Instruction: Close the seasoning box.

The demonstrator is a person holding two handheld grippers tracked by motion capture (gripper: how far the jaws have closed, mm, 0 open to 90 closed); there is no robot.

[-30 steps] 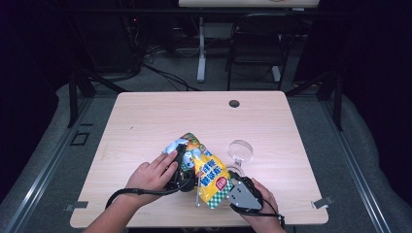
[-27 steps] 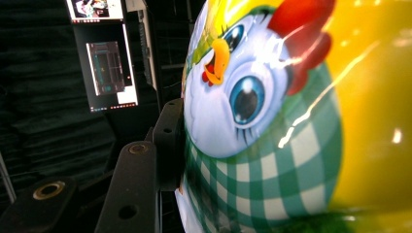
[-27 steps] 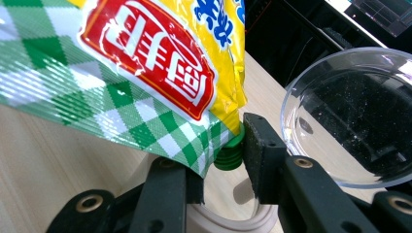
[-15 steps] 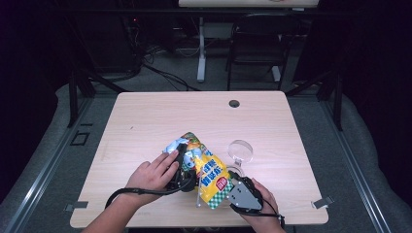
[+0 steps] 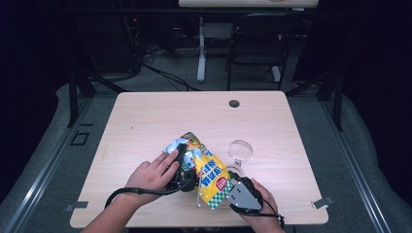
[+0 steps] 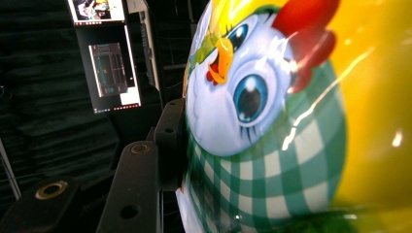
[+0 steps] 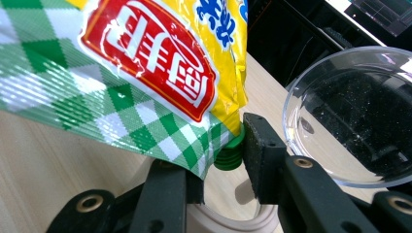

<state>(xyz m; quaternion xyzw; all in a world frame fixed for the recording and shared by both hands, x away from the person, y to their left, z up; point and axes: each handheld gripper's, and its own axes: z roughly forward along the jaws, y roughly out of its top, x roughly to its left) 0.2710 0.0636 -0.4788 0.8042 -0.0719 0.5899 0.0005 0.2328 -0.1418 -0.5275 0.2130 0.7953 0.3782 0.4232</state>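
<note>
A puffed yellow snack bag (image 5: 209,172) with a cartoon chicken and green checks is held up off the table between both grippers. My left gripper (image 5: 186,159) clamps its upper end. In the left gripper view one black finger (image 6: 170,138) presses the bag (image 6: 272,121), and the other finger is hidden behind it. My right gripper (image 5: 230,178) holds the lower corner. In the right gripper view the bag (image 7: 145,73) and a green ribbed piece (image 7: 229,154) at its corner sit between the pads of that gripper (image 7: 223,162).
A clear glass bowl (image 5: 241,150) stands on the wooden table (image 5: 160,116) just right of the bag, close to my right jaws (image 7: 354,111). A dark cable hole (image 5: 234,103) lies near the far edge. Chairs and desk legs stand beyond the table.
</note>
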